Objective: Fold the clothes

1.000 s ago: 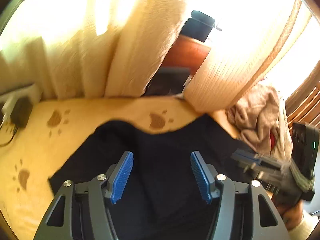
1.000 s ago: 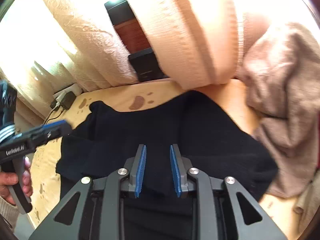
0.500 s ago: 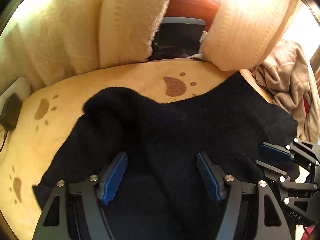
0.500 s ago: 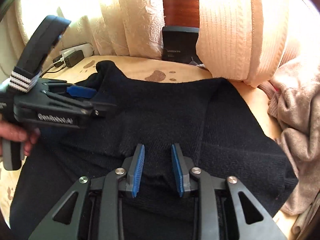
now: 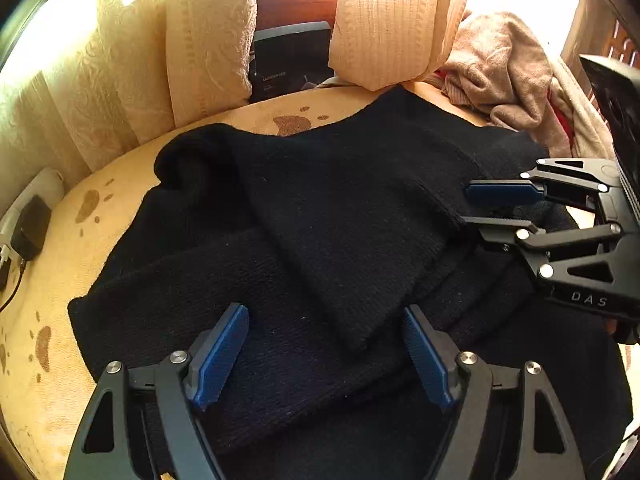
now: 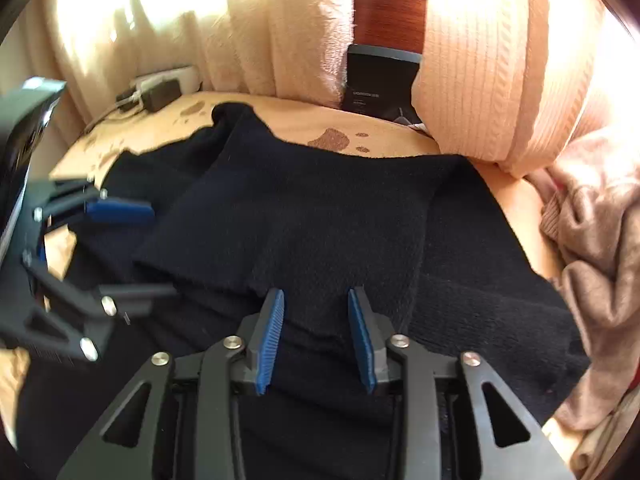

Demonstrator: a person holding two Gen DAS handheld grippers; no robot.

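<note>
A black knitted garment [image 5: 320, 208] lies spread on the yellow paw-print sheet [image 5: 52, 360], with one part folded across its middle. My left gripper [image 5: 324, 312] hovers low over the garment's near edge. Its jaws are opening, and nothing is pinched between the blue pads. My right gripper [image 6: 316, 300] is over the near end of the folded part [image 6: 280, 220]. Its jaws are opening too, and the knit lies under the gap with the pads not pressing on it. Each gripper shows in the other's view: the right gripper [image 5: 470, 208] at the right, the left gripper [image 6: 152, 250] at the left.
Cream pillows [image 5: 208, 40] and a ribbed pillow [image 6: 492, 60] stand along the back, with a dark box [image 6: 376, 80] and a wooden headboard between them. A heap of beige clothes [image 5: 500, 64] lies at the right. A charger and power strip [image 5: 28, 224] sit at the left.
Both grippers have come down closer to the black garment and rolled level. Both pairs of jaws stand wider than before. The right gripper now reaches in beside my left one.
</note>
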